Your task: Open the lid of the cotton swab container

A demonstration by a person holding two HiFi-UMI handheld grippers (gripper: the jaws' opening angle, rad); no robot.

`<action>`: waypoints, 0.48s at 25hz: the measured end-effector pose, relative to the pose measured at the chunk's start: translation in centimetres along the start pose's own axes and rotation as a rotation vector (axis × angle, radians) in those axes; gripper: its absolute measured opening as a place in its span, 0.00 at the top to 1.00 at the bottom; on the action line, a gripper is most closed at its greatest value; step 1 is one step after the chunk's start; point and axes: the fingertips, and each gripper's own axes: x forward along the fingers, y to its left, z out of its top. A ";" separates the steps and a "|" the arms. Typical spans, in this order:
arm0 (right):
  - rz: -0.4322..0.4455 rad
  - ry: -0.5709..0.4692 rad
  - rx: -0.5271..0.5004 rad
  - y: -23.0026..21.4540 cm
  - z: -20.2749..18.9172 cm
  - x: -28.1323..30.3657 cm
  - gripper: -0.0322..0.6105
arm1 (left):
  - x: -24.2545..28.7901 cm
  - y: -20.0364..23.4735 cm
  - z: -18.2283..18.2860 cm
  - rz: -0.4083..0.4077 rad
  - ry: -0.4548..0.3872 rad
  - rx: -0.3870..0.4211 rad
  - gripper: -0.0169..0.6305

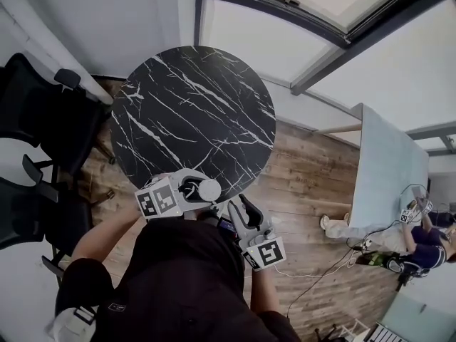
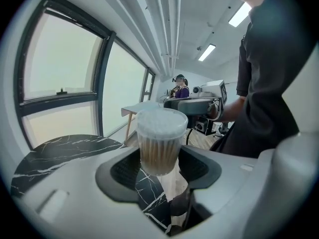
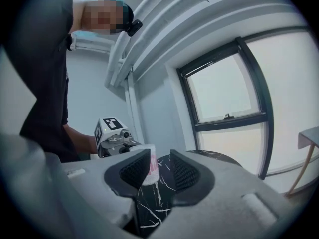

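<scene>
One container [image 2: 158,133], seemingly swabs [image 2: 158,156], left gripper view

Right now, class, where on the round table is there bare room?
The black table is bare from the chairs to the window side. Crowded only at its near edge: left hand-held gripper gripping the container, right hand-held gripper beside it.

The cotton swab container [image 2: 160,136] stands upright between the left gripper's [image 2: 159,169] jaws, over the near edge of the table [image 1: 192,112]. The right gripper [image 1: 246,211] lies to the container's right, apart from it, jaws facing it. Chairs [image 1: 39,120] stand to the left gripper's left, beside the table.
</scene>
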 end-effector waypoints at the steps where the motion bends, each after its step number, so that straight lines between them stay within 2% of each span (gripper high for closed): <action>1: 0.025 -0.001 -0.007 0.5 0.1 0.1 0.74 | -0.1 -0.2 0.2 -0.007 0.002 0.005 0.59; 4: 0.091 -0.001 -0.031 1.8 0.3 0.4 0.65 | -0.2 -0.8 0.5 -0.039 0.020 0.031 0.59; 12: 0.189 0.039 -0.051 4.1 0.0 1.5 0.53 | 0.0 -2.5 0.3 -0.112 0.057 0.055 0.59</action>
